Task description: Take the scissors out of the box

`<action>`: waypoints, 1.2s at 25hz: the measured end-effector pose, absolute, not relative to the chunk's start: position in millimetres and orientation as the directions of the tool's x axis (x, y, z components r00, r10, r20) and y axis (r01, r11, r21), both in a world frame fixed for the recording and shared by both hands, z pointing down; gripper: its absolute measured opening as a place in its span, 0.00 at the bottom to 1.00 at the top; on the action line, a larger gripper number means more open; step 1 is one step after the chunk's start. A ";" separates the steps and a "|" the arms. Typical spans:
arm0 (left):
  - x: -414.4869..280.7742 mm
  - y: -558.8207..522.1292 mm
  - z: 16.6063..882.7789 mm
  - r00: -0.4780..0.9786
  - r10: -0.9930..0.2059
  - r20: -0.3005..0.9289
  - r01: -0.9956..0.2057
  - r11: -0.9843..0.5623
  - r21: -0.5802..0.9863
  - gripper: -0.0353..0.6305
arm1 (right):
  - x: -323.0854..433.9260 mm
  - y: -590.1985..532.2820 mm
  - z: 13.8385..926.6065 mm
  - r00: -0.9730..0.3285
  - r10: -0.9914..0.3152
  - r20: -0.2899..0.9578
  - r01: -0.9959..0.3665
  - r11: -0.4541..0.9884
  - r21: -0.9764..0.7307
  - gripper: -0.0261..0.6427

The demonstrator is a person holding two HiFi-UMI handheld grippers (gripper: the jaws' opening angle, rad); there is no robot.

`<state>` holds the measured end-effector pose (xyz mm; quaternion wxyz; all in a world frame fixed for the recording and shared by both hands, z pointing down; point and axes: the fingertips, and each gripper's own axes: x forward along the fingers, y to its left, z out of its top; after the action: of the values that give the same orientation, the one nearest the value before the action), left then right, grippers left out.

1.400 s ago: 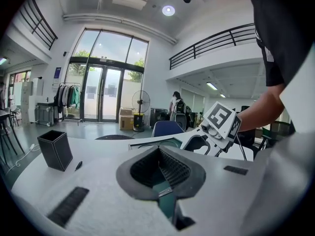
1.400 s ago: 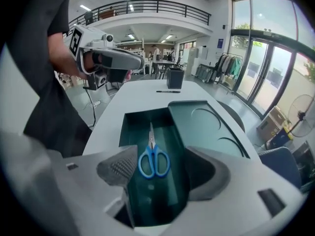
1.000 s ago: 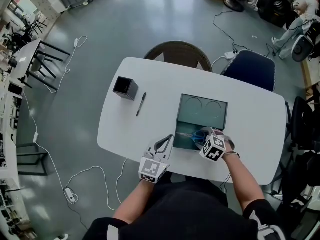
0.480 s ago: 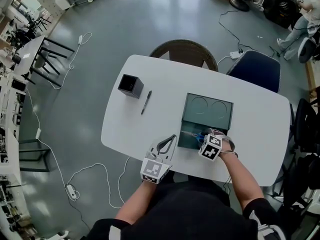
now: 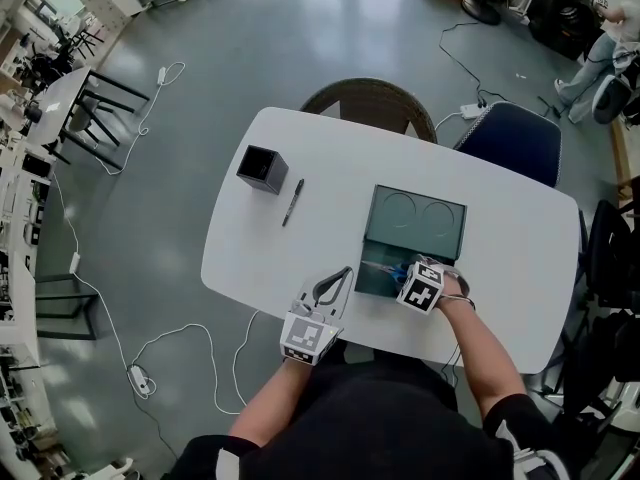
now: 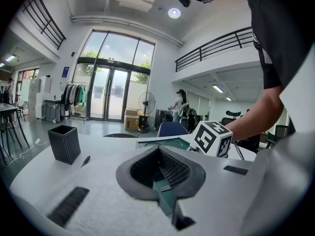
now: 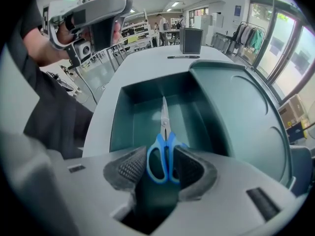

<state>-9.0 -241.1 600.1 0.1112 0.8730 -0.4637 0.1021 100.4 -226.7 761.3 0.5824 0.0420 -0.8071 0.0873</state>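
Blue-handled scissors [image 7: 164,146] lie in the tray of the open teal box [image 7: 123,122], blades pointing away from me. My right gripper [image 7: 160,163] points steeply down into the box with its jaws closing, and the blue handles sit between the pads, which stand close on either side without a clear squeeze. In the head view the right gripper [image 5: 412,273] hangs over the box's [image 5: 372,233] near end, where a bit of the scissors [image 5: 392,268] shows. My left gripper [image 5: 335,283] rests open and empty at the table's near edge, left of the box; its jaws [image 6: 160,168] frame only table.
A black square holder [image 5: 262,169] and a pen [image 5: 292,201] lie at the table's far left. The box lid [image 5: 415,213] lies flat behind the tray. Two chairs [image 5: 370,103] [image 5: 510,138] stand at the far side. Cables run over the floor.
The right gripper has tipped further down into the box and drawn its jaws in around the scissors' handles. The left gripper has stayed where it was.
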 end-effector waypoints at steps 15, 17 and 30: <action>-13.4 -236.8 604.6 0.546 -0.790 0.280 -0.835 -0.541 0.102 0.07 | 106.9 -229.9 767.9 -0.278 -0.001 0.961 -0.129 0.991 -0.037 0.19; -14.1 -238.1 603.7 0.544 -0.790 0.282 -0.836 -0.539 0.104 0.07 | 106.0 -231.2 768.4 -0.274 -0.006 0.962 -0.122 0.992 -0.028 0.19; -8.3 -239.2 596.4 0.559 -0.783 0.273 -0.825 -0.559 0.086 0.07 | 107.9 -230.3 767.0 -0.263 -0.044 0.964 -0.098 0.995 0.019 0.17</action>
<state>-8.3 -239.2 596.4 0.1023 0.8770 -0.4582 0.1020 107.9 -230.3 767.0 0.6056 0.0448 -0.7942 0.0224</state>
